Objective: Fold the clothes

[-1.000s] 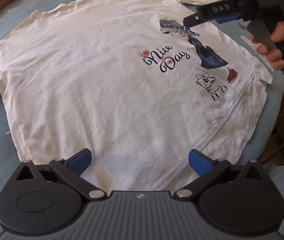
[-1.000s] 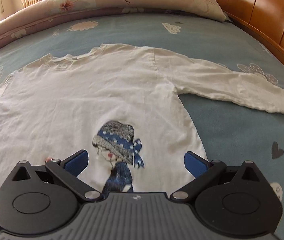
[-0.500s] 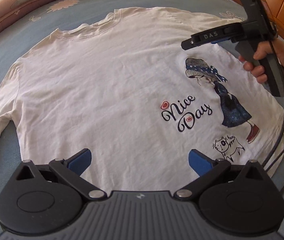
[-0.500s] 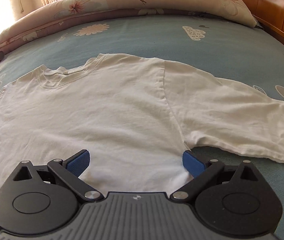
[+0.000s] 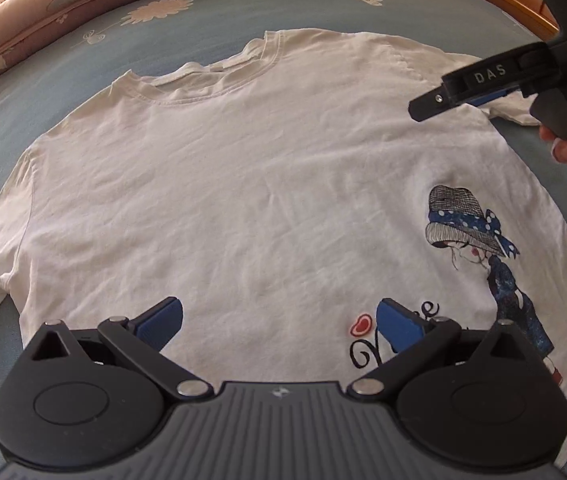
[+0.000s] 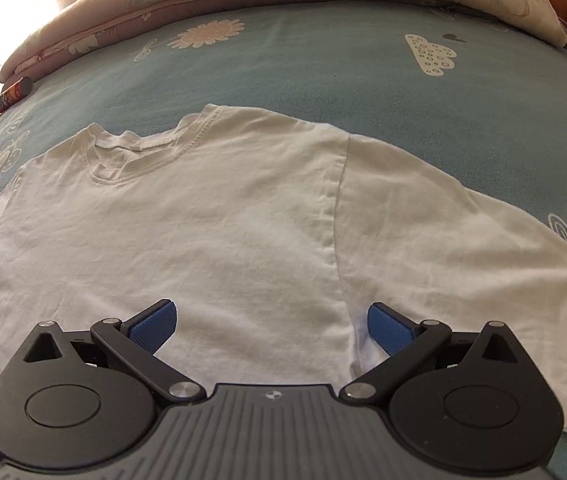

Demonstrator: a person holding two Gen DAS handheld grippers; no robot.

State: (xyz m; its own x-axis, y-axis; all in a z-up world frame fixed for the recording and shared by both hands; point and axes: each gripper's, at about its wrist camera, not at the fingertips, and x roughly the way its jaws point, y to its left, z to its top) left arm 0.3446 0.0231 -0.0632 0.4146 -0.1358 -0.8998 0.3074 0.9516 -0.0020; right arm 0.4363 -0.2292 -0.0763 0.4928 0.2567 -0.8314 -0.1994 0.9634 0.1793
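The white shirt lies flat, print up, filling mid-frame on the bed, ready for folding. Both left tongs and right tongs gape wide, empty, the right above its armpit seam.

Black grippers, blue-padded jaws, silver pivot screws; one marked "DAS".

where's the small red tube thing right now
In the right wrist view, the red tube lies far left on the blue bedsheet, beside the rolled quilt, beyond the white shirt.
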